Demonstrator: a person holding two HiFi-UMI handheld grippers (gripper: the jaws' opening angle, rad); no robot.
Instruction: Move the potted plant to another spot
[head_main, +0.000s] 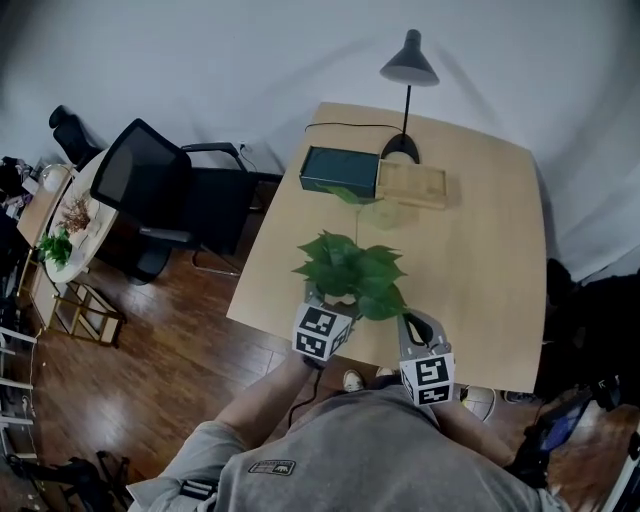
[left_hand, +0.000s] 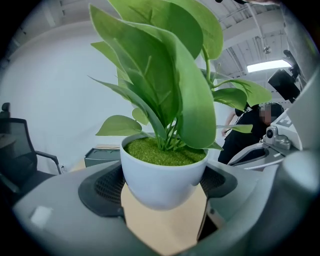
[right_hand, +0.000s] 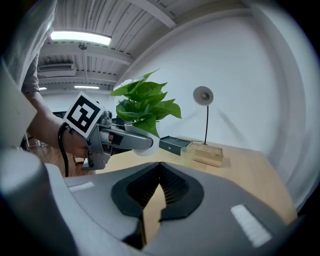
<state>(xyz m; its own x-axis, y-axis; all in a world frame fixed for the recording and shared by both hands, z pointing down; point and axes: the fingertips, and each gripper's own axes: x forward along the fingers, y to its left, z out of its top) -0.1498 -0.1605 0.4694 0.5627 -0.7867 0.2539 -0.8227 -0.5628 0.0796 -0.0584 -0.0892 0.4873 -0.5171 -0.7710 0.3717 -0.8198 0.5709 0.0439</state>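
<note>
The potted plant, broad green leaves in a white pot, hangs just above the near part of the wooden table. My left gripper is shut on the pot, a pad pressing on each side of it, and the leaves hide its fingertips in the head view. In the right gripper view the plant and the left gripper show at the left, clear of the tabletop. My right gripper sits to the plant's right near the table's front edge. Its jaws are shut with nothing between them.
At the table's far side stand a black desk lamp, a dark green box, a wooden box and a clear cup. A black office chair and a small round table are at the left.
</note>
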